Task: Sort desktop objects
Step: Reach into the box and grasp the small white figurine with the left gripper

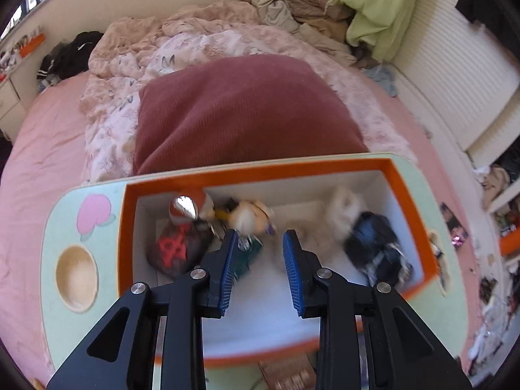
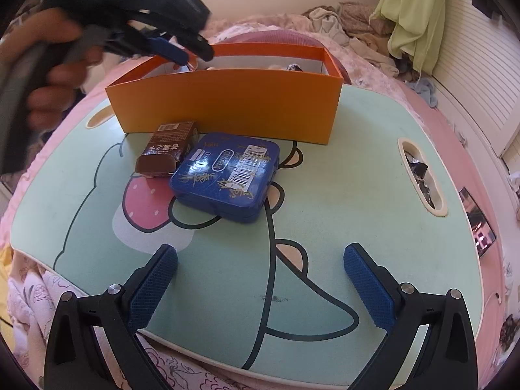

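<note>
Right wrist view: the right gripper (image 2: 260, 261) hangs spread wide and empty over the green lap table (image 2: 357, 169). Just beyond it lies a blue tin (image 2: 227, 175), a brown carton (image 2: 169, 148) touching its left edge, and behind both stands the orange box (image 2: 227, 110). The left gripper (image 1: 258, 237), in a person's hand (image 2: 45, 74), hovers above that box with nothing between its pads, the jaws narrowed but apart. Small blurred items lie inside; a red pillow (image 1: 240, 110) sits behind.

Left wrist view looks steeply down between its jaws into the orange box (image 1: 399, 175); right wrist view faces its near wall (image 2: 227, 104) from farther back.
</note>
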Tool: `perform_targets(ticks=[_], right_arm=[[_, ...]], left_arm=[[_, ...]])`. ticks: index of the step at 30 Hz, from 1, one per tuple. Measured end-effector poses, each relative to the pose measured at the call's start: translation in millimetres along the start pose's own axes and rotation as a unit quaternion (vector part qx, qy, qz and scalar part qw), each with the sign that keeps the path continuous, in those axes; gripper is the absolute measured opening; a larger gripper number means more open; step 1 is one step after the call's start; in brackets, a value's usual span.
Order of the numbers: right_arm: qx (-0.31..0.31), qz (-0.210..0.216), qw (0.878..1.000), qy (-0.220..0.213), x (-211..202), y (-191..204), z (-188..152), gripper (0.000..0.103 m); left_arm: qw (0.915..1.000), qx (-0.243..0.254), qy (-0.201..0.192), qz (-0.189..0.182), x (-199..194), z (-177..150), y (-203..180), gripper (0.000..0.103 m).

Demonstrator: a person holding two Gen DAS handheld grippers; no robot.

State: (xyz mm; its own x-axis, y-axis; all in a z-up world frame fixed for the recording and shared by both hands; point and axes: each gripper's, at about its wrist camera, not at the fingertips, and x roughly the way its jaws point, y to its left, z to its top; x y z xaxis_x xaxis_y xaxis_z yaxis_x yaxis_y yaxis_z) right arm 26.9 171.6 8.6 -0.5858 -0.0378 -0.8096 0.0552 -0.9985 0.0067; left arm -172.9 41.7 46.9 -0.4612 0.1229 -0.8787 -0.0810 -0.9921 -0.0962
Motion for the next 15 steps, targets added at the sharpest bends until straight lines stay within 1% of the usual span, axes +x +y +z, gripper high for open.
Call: perform_targets(ticks=[1, 3, 6, 7, 8, 9, 10, 11, 12, 13, 14, 15], right_arm=[[-0.001, 0.0, 1.0, -0.001, -1, 0, 0, 0.103], [-0.001, 0.001, 1.0, -0.003, -1, -1, 0, 0.103], [-0.003, 0.002, 1.0, -0.007, -3, -1, 0, 0.103], [-0.003, 0.003, 1.0, -0.008, -2, -1, 0, 0.103], [-0.004, 0.004, 1.0, -0.009, -2, -2, 0, 0.103], [-0.004, 0.004, 1.0, -0.01, -3, -2, 0, 0.103], [-0.004, 0.005, 1.0, -0.01, -3, -3, 0, 0.103], [-0.004, 0.005, 1.0, -0.01, -3, -2, -1, 0.103], [-0.004, 0.005, 1.0, -0.01, -3, -2, -1, 0.103], [-0.004, 0.004, 1.0, -0.011, -3, -2, -1, 0.103], [-0.004, 0.004, 1.0, -0.011, -3, -2, -1, 0.103], [-0.004, 0.004, 1.0, -0.011, -3, -2, -1, 0.103]], left_arm=[[0.9999, -0.004, 0.008, 0.007, 6, 5, 0, 0.03], [0.9997, -0.008, 0.022, 0.007, 17, 11, -2, 0.03], [0.9985, -0.015, 0.042, 0.03, 33, 18, -3, 0.03], [0.9982, -0.014, 0.046, 0.036, 38, 19, -4, 0.033], [0.9979, -0.008, 0.055, 0.032, 44, 20, -6, 0.04], [0.9979, -0.005, 0.061, 0.023, 49, 20, -8, 0.043], [0.9957, -0.003, 0.092, 0.003, 59, 17, -9, 0.046], [0.995, 0.007, 0.1, 0.005, 62, 16, -13, 0.046], [0.9954, 0.015, 0.095, 0.008, 61, 17, -14, 0.046], [0.9949, 0.022, 0.098, 0.007, 61, 16, -16, 0.039], [0.9949, 0.027, 0.097, 0.006, 60, 15, -17, 0.023], [0.9952, 0.027, 0.094, 0.003, 58, 14, -17, 0.023]])
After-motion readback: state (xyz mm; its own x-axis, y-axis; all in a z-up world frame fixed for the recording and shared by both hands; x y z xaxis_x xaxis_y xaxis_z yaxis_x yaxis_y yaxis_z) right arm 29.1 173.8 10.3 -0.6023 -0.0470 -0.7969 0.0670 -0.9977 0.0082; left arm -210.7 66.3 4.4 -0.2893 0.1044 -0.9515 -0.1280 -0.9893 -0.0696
